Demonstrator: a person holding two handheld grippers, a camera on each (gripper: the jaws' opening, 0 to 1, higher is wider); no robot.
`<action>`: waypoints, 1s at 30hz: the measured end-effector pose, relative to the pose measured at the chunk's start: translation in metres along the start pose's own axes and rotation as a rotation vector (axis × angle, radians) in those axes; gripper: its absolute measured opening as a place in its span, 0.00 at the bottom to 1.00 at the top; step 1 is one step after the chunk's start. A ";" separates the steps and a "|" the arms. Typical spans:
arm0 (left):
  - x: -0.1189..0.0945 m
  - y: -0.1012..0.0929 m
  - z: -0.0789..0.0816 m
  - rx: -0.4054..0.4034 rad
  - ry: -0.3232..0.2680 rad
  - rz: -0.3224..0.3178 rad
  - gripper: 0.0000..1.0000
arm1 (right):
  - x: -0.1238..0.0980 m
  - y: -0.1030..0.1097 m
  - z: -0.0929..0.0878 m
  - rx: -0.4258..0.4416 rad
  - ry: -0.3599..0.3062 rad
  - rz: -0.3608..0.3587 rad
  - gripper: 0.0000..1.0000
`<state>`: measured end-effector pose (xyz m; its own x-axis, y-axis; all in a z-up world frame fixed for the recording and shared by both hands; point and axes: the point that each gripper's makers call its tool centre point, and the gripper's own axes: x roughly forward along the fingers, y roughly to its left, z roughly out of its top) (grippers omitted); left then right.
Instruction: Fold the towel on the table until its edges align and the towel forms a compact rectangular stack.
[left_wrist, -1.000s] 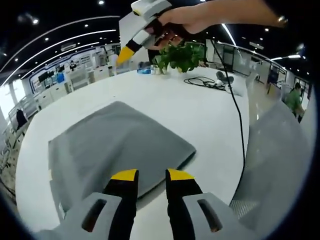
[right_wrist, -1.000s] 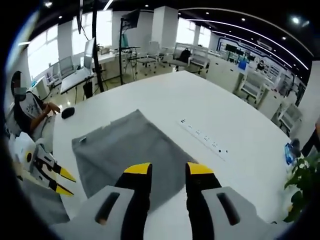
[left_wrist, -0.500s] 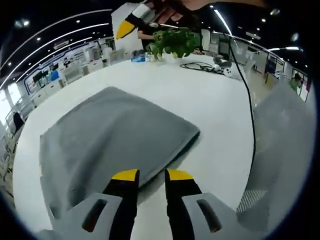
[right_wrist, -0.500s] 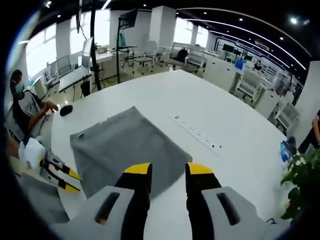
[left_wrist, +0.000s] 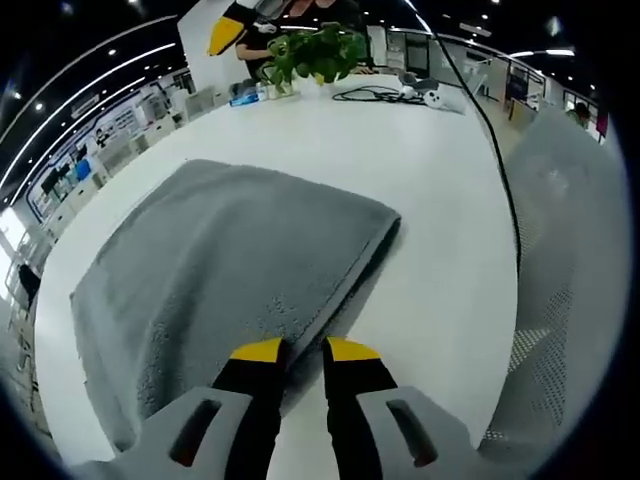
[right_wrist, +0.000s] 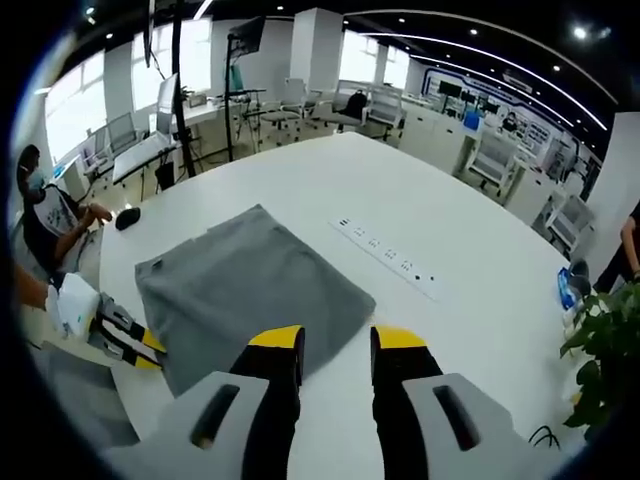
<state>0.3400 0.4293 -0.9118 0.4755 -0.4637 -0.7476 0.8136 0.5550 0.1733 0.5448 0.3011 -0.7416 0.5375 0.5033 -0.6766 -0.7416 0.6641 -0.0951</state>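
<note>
An open-plan office is stretching out around me. Long light strips (right_wrist: 480, 45) are glowing across the dark ceiling, and rows of white desks and mesh chairs (right_wrist: 385, 105) are standing beyond the broad white counter (right_wrist: 470, 230). A power strip (right_wrist: 388, 258) is lying flush in the counter, a potted plant (left_wrist: 315, 52) is sitting at its far end beside a coiled black cable (left_wrist: 375, 93), and a person (right_wrist: 50, 215) is sitting at a nearby desk by the windows.
</note>
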 end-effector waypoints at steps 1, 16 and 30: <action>0.001 0.002 0.000 -0.009 0.006 -0.001 0.10 | 0.000 0.000 0.000 0.001 -0.001 0.000 0.26; -0.009 0.001 0.008 -0.138 -0.016 -0.031 0.01 | 0.002 -0.008 -0.008 0.031 0.008 -0.004 0.25; -0.007 -0.018 0.004 -0.153 0.023 -0.075 0.01 | 0.007 0.005 -0.012 0.036 0.008 0.016 0.24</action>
<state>0.3238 0.4198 -0.9066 0.4063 -0.4928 -0.7694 0.7850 0.6192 0.0180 0.5398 0.3018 -0.7552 0.5223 0.5096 -0.6837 -0.7351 0.6755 -0.0580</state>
